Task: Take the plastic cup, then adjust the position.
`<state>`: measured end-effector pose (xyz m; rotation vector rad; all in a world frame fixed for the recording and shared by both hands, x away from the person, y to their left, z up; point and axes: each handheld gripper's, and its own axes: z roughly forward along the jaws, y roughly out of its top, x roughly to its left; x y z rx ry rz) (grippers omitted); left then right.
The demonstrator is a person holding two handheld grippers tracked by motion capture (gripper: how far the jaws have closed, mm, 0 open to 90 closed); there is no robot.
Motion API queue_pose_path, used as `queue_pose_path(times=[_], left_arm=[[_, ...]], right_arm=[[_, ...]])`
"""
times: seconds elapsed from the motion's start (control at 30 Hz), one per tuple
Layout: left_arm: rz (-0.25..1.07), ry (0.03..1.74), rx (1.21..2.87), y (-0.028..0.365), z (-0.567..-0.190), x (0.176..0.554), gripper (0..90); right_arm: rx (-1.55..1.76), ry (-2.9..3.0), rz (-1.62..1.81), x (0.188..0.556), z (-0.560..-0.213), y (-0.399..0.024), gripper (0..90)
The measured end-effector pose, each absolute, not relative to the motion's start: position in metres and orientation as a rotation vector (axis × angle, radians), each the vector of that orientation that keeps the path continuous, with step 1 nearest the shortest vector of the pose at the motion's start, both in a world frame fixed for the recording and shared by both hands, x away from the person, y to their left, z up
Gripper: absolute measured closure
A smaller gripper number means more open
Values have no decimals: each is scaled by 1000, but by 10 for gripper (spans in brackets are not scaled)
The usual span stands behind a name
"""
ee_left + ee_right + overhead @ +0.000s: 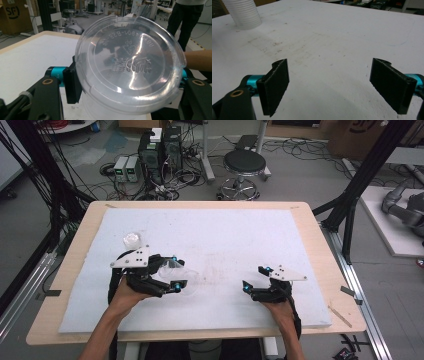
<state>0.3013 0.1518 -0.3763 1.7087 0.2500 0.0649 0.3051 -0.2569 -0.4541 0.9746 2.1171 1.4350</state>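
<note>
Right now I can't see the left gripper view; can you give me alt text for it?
A clear plastic cup lies on its side between the left tongs, its embossed round base facing the camera. The black pads press its sides above the white table mat. A person's forearm shows at the right edge.

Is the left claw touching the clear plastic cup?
Touching. The left gripper view shows the left claw with both pads pressed against the clear plastic cup.

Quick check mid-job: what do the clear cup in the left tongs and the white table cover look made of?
Clear cup: likely thin glossy plastic; see-through, with embossed lettering and a recycling mark on its base. White table cover: looks like matte foam board, scuffed and slightly grainy; could be another soft sheet.
</note>
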Motion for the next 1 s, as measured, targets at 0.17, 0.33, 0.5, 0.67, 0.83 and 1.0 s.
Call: queue_pose_path(times=[0.17,0.33,0.5,0.67,0.83,1.0], left_arm=[[57,251,1713,150,-378,302,353],[67,257,1725,149,-377,301,353],[67,262,1734,150,-378,301,353],[71,264,1740,151,-379,301,353],[72,255,1738,152,-384,299,353],[68,259,1741,152,-387,300,353]], right_arm=[[963,2116,1418,305,-454,-256,159],[972,2107,1437,305,-454,-257,158],[981,2123,1451,306,-454,-258,158],[971,2132,1457,306,-454,-258,158],[957,2152,1487,308,-453,-260,159],[890,2183,1548,308,-448,-255,159]])
